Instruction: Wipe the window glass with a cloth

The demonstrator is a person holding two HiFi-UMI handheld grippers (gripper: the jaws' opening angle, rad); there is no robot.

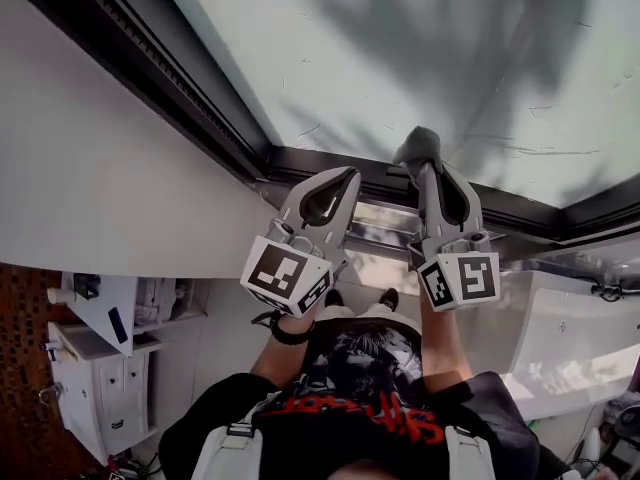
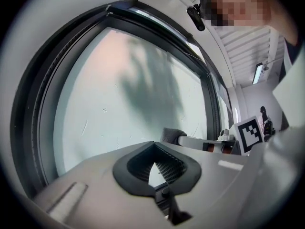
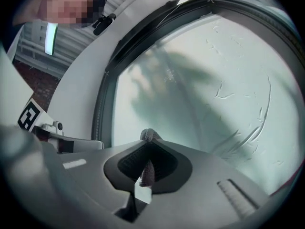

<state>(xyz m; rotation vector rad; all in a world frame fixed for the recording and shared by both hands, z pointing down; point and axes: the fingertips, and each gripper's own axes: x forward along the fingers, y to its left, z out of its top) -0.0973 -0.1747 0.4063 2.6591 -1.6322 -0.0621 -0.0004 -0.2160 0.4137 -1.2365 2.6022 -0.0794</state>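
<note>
Cloth [image 1: 420, 146]: one small grey wad, nubbly and soft, pinched between the ribbed dark pads of my right tongs [image 1: 428, 168], whose jaws are closed on it. A bunched end pokes out past the tips, close to the window glass [image 1: 430, 48]; I cannot tell whether it touches. That glass, ahead of both tongs, is one flat, pale, frosty-looking pane. It is flecked with thin scratch-like streaks, crossed by a soft grey shadow, and set in a dark ribbed frame [image 1: 180, 93]. My left tongs [image 1: 345, 178], just beside the right pair, have their smooth grey jaws brought together at the tips with nothing between them. Two tongs, one cloth, one pane.
</note>
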